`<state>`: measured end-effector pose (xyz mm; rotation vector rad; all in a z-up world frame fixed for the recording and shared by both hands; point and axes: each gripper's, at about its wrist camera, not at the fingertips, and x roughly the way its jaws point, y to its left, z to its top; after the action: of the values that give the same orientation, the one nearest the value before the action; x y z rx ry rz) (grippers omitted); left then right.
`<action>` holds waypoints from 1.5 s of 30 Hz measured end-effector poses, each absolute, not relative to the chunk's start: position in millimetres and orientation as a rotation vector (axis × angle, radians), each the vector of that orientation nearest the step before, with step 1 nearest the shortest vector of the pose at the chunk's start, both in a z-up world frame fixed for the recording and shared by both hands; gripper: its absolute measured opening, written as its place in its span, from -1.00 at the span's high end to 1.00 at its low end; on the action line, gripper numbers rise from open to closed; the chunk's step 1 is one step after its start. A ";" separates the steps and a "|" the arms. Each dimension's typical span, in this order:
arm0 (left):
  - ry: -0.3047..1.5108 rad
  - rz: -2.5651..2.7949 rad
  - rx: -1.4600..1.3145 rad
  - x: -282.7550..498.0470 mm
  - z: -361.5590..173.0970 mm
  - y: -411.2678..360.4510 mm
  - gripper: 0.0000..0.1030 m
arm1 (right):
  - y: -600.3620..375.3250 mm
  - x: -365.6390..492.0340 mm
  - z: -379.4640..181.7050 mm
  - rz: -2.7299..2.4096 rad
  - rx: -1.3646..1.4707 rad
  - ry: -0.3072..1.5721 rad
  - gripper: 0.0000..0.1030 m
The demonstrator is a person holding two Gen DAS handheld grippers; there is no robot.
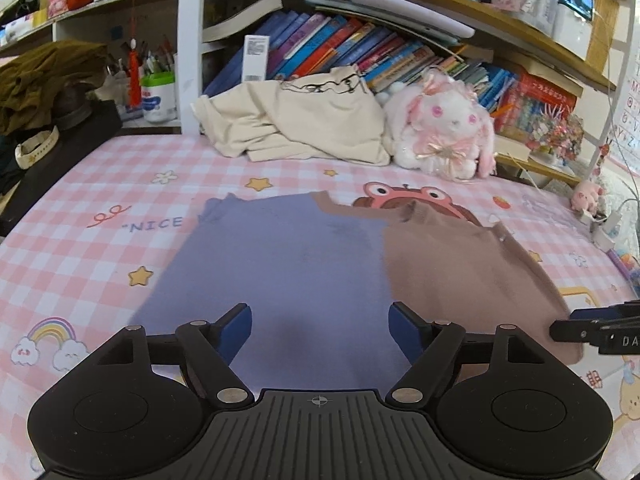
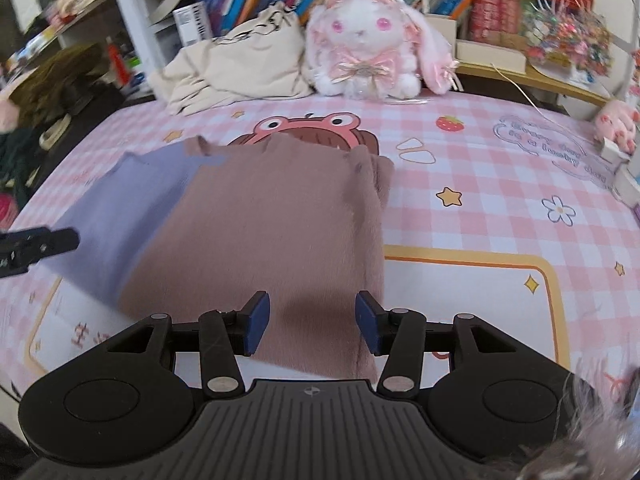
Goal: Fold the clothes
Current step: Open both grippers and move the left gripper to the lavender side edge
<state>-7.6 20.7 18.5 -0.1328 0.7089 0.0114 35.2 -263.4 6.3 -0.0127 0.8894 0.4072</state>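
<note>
My two-tone lavender-and-brown soft knit garment (image 1: 320, 256) lies flat on the pink checked bed sheet (image 1: 100, 256), long axis running away. Left claw (image 1: 320, 334) and right claw (image 2: 312, 322) hover wide apart and empty over its near hem, left over lavender, right over brown.

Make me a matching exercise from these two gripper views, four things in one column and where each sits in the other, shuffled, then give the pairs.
Things:
1. Two-colour garment
2. Plush rabbit
3. Cream cloth bag
4. Left gripper

Places or states:
A. Propped against the bookshelf, right of the cream bag
B. Spread flat on the pink checked sheet, purple half left, brown half right
C. Open, fingers apart over the purple half
D. Slumped against the books, left of the rabbit

Pairs: 1-B, 2-A, 3-D, 4-C
</note>
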 end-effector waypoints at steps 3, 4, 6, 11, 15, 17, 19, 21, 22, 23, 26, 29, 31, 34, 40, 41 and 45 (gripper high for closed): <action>0.710 0.019 -0.129 -10.8 18.7 8.1 -0.57 | -268.9 30.8 6.7 0.432 -0.036 0.884 -0.04; 0.711 0.022 -0.128 -11.8 18.6 4.1 -0.57 | -271.2 29.6 6.5 0.439 -0.039 0.886 -0.05; 0.716 0.032 -0.131 -13.6 18.1 -2.0 -0.57 | -276.3 27.9 5.4 0.452 -0.041 0.889 -0.05; 0.724 0.055 -0.139 -18.7 18.0 -16.4 -0.57 | -288.4 26.8 3.8 0.481 -0.053 0.893 -0.06; 0.730 0.069 -0.137 -23.1 18.4 -29.5 -0.58 | -296.7 24.5 3.2 0.508 -0.072 0.891 -0.12; 0.734 0.074 -0.132 -25.6 18.4 -36.0 -0.58 | -301.0 23.2 2.6 0.520 -0.081 0.891 -0.18; 0.740 0.080 -0.126 -28.4 17.7 -42.5 -0.59 | -305.1 22.2 1.7 0.531 -0.088 0.892 -0.21; 0.750 0.088 -0.121 -31.6 16.1 -48.1 -0.62 | -308.5 21.4 -0.6 0.538 -0.096 0.900 -0.27; 0.756 0.094 -0.119 -32.8 15.0 -50.4 -0.64 | -309.8 21.0 -1.7 0.540 -0.101 0.904 -0.38; 0.763 0.102 -0.118 -34.3 13.6 -52.5 -0.67 | -310.9 20.2 -2.7 0.544 -0.105 0.906 -0.41; 0.781 0.122 -0.127 -36.4 10.1 -55.5 -0.70 | -312.6 17.5 -5.6 0.559 -0.120 0.914 -0.47; 0.800 0.133 -0.137 -37.7 7.8 -56.0 -0.71 | -312.5 15.8 -7.9 0.566 -0.132 0.921 -0.56; 0.807 0.137 -0.138 -37.5 7.2 -55.3 -0.72 | -311.5 16.1 -7.8 0.564 -0.134 0.922 -0.59; 0.818 0.142 -0.139 -37.1 6.4 -54.0 -0.73 | -309.8 16.4 -7.7 0.560 -0.139 0.923 -0.65; 0.847 0.140 -0.175 -31.7 1.1 -34.1 -0.74 | -301.0 18.9 -6.5 0.536 -0.143 0.928 -0.65; 0.854 0.146 -0.187 -29.9 0.5 -29.1 -0.74 | -299.6 19.0 -5.4 0.528 -0.140 0.925 -0.66; 0.871 0.153 -0.249 -25.6 -4.5 -9.1 -0.74 | -291.4 18.1 -5.8 0.510 -0.140 0.934 -0.67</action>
<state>-25.6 -9.1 -4.5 -0.2488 0.8714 0.1532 18.1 -291.4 -5.8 -0.1402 0.9345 0.5097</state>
